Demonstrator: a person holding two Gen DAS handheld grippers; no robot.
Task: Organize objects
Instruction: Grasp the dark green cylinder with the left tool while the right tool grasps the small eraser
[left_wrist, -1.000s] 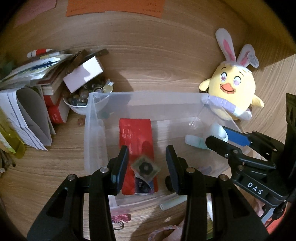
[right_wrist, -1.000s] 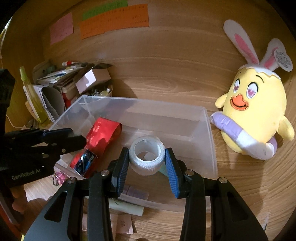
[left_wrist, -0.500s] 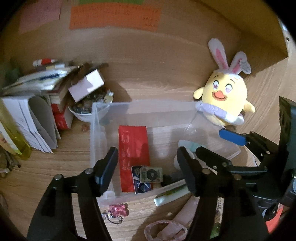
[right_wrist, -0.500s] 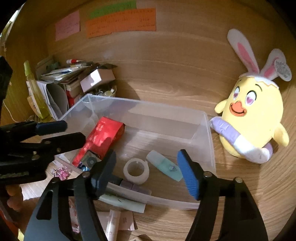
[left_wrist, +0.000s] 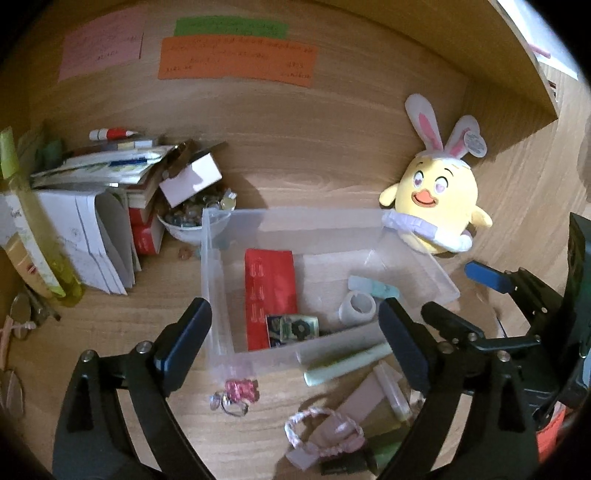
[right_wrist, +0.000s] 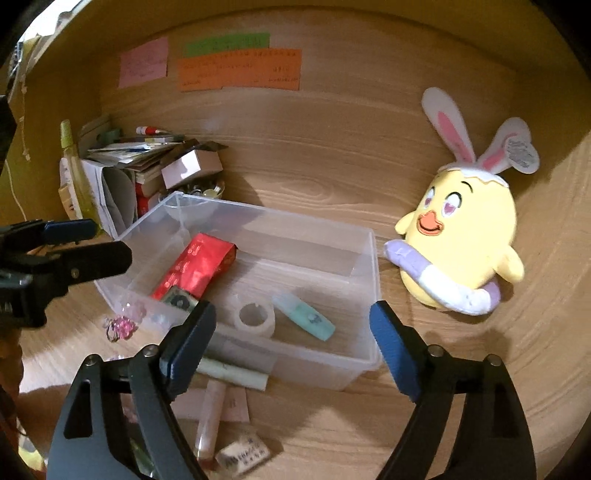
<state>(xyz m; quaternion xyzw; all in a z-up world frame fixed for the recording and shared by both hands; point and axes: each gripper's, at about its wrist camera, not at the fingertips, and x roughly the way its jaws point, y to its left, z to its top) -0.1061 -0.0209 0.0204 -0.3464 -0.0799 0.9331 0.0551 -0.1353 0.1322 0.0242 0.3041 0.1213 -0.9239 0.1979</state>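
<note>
Both grippers are held above the near side of a clear plastic bin (left_wrist: 218, 280), angled downward toward it. The left gripper (left_wrist: 295, 343) is seen with its jaws spread wide and opening; nothing is gripped between them, and the bin's near wall is framed in the gap. The right gripper (right_wrist: 291, 347) is likewise seen with jaws wide apart and opening, nothing pressed by its blue pads (right_wrist: 391, 350); it appears at the right edge of the left wrist view, beside the bin's right end.

Inside the bin, a red packet (left_wrist: 271, 291) lies lengthwise at the left, with a small dark card (left_wrist: 293, 326) at its near end. A white tape roll (right_wrist: 256, 317) rests on the bin floor near the middle, and a mint-green tube (right_wrist: 304, 317) lies just beside it to the right.

On the desk (left_wrist: 314, 177) in front of the bin, a pale green stick (left_wrist: 347, 363), a pink trinket (left_wrist: 236, 395) and a braided pink band (left_wrist: 321, 428) are scattered. A yellow chick plush (right_wrist: 461, 247) with rabbit ears stands against the bin's far right corner. A pile of papers and books (left_wrist: 96, 206) is stacked at the left.
</note>
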